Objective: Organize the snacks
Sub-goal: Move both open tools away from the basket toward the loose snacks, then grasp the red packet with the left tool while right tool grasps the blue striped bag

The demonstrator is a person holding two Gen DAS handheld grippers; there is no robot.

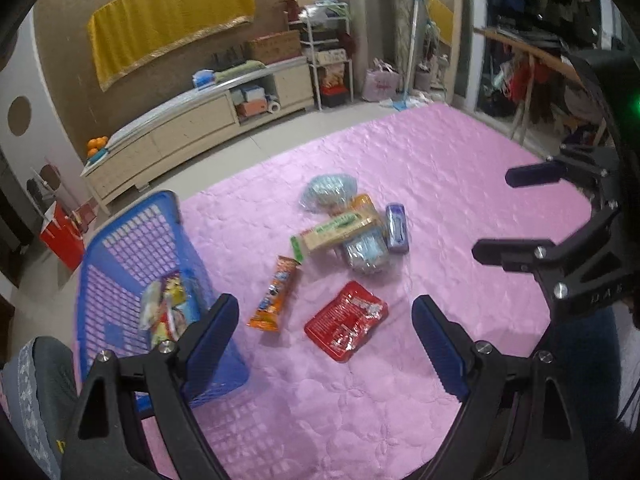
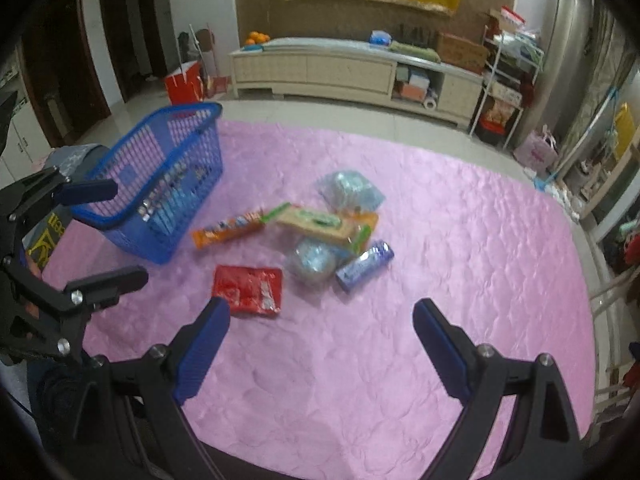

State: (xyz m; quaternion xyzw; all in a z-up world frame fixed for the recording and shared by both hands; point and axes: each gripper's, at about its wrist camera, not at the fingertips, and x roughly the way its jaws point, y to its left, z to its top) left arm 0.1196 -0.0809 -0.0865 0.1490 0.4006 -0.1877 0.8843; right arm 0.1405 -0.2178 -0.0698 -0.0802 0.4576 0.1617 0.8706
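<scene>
Pink quilted fabric (image 1: 400, 168) is covering the surface on which all the task items are lying. At its left side in the left wrist view, a blue plastic lattice basket (image 1: 132, 240) is standing with a few colourful snack packets (image 1: 168, 308) lying inside it.

Loose snacks are lying in a cluster near the middle of the fabric:
- An orange elongated snack wrapper (image 1: 276, 292) is lying just beside the basket, apart from it.
- A red flat foil packet (image 1: 346, 320) is lying nearest to both claws.
- A long beige and green cracker box (image 1: 336, 234) is resting across the pile, partly on top of an orange packet (image 1: 362, 204).
- Two pale blue translucent bags (image 1: 328, 190) are lying at opposite ends of the pile, one behind the box and one in front of it.
- A purple cylindrical packet (image 1: 396, 228) is lying at the right edge of the pile, touching the nearer blue bag.

The left claw (image 1: 324, 344) is hanging above the fabric with its blue-padded jaws spread wide and nothing between them. The right claw (image 2: 322, 344) is likewise spread wide and empty, hanging over bare fabric in front of the red packet. Each claw is showing at the edge of the other's view.

A cream low cabinet (image 2: 352, 68) is standing against the far wall.
</scene>
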